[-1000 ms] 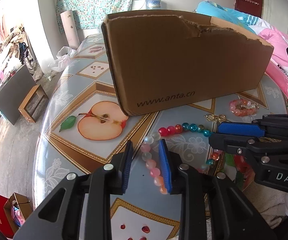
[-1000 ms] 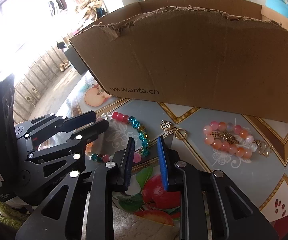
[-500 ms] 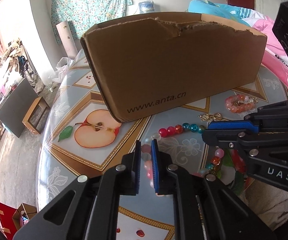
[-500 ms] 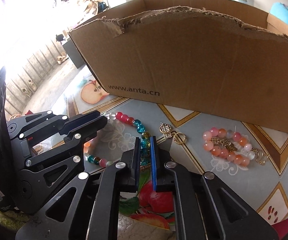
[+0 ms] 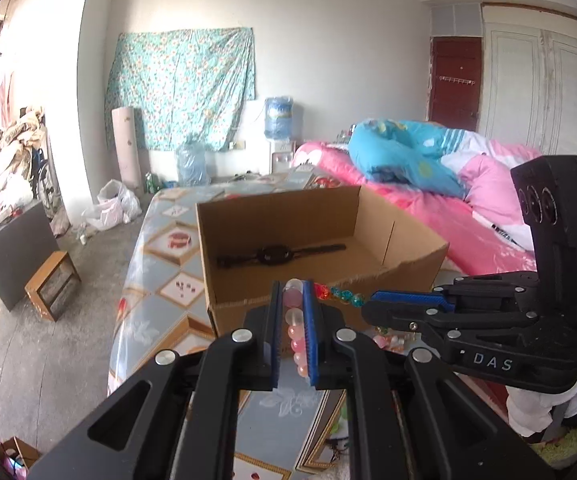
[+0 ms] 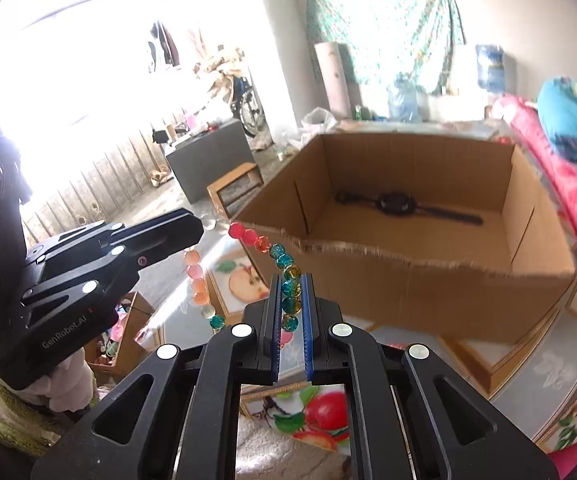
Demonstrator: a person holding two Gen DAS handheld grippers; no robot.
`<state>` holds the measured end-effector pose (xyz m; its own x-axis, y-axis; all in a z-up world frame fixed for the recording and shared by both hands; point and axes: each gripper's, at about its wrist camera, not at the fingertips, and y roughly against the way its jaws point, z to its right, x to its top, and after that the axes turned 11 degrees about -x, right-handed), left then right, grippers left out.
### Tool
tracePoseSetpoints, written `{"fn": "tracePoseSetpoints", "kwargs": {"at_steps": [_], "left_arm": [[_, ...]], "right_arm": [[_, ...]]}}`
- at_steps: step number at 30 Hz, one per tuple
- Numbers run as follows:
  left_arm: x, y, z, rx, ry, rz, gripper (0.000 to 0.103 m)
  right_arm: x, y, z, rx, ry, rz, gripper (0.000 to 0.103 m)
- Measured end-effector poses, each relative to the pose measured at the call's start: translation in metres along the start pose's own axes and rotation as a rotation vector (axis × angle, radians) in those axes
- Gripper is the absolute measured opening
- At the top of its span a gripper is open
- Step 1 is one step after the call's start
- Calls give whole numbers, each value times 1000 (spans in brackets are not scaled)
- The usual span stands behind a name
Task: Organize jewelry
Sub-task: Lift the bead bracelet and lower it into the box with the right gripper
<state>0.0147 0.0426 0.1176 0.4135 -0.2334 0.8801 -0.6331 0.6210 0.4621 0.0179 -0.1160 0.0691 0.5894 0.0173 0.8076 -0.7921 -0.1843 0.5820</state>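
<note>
The multicoloured glass-bead strand (image 6: 272, 252) is clamped by both left gripper (image 5: 293, 304) and right gripper (image 6: 291, 300) — uneven pulling could snap it before the open brown cardboard box (image 6: 428, 272).

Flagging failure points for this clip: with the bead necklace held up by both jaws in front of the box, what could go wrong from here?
1. The bead necklace is pinched on round beads by the left gripper and right gripper; beads may slip out.
2. Pulling the grippers apart could strain or snap the string.
3. The hanging loop might snag the torn front edge of the cardboard box instead of landing beside the black watch.
</note>
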Motion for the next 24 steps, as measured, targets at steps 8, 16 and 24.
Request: {"fn": "tracePoseSetpoints", "kwargs": {"at_steps": [8,16,24], "left_arm": [[75,-47,-24,-7,-57,21,9],[51,-131,-78,21,49,-273,10],[39,-163,-88,59,64,-371,20]], "right_arm": [[78,-24,41,9,-17,14,7],[89,-112,60,33,-36,-284,7],[88,-174,55,36,-15,-480,11]]}}
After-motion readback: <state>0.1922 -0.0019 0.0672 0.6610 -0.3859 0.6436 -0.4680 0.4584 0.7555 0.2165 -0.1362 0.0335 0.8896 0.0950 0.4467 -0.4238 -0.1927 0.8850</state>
